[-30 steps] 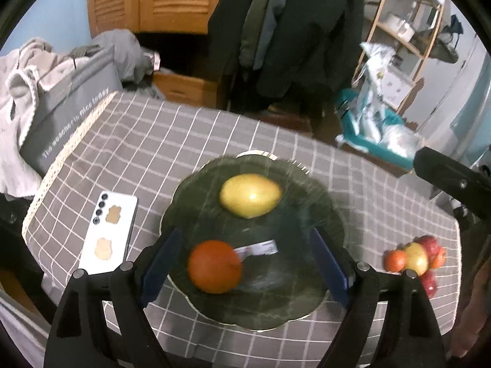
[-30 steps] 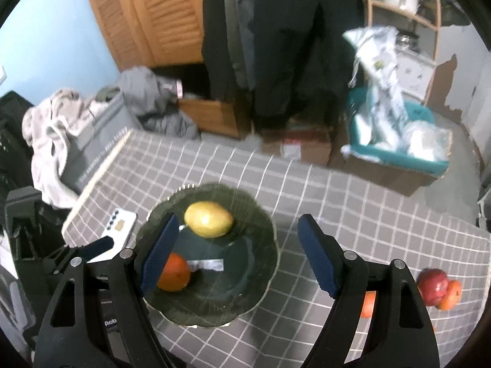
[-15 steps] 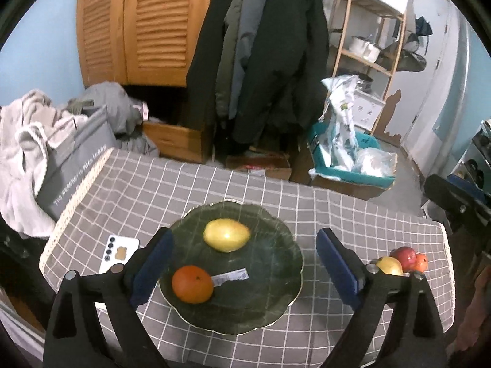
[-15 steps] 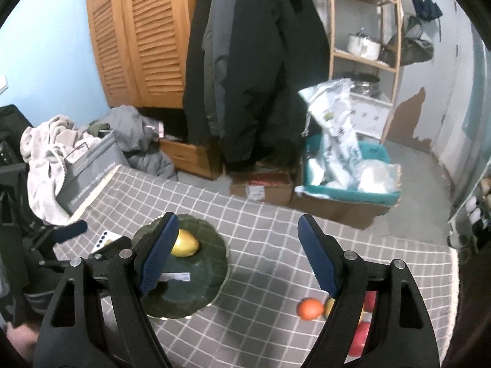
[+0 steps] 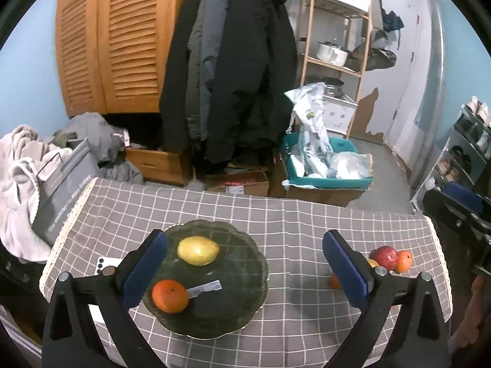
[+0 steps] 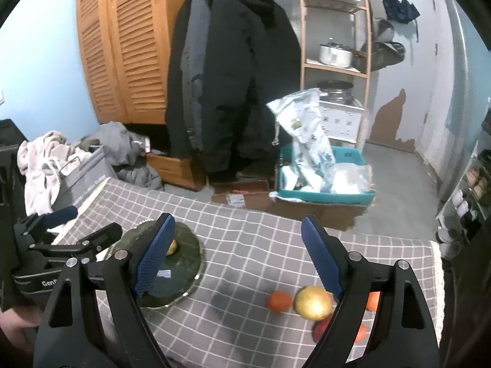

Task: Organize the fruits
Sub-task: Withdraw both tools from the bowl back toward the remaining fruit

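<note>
A dark green plate (image 5: 233,303) lies on the checked tablecloth and holds a yellow mango (image 5: 198,251), an orange (image 5: 169,296) and a small paper label (image 5: 204,286). My left gripper (image 5: 244,240) hovers above the plate, its jaws opening with nothing between them. A loose pile lies near the table's right end: a red apple (image 5: 386,257), a yellow fruit (image 6: 313,303) and small oranges (image 6: 278,301). My right gripper (image 6: 237,224) hangs above the cloth between the plate (image 6: 187,263) and that pile, its jaws also opening and empty.
A white phone (image 5: 106,265) lies on the cloth left of the plate. Beyond the table's left edge are a grey bag (image 5: 66,190) and heaped clothes. Hanging coats, cardboard boxes and a teal bin (image 5: 325,168) stand behind the far edge.
Both grippers have risen and drawn back from the plate. The left jaws have spread wider. The right view has swung right, bringing the fruit pile under it.
</note>
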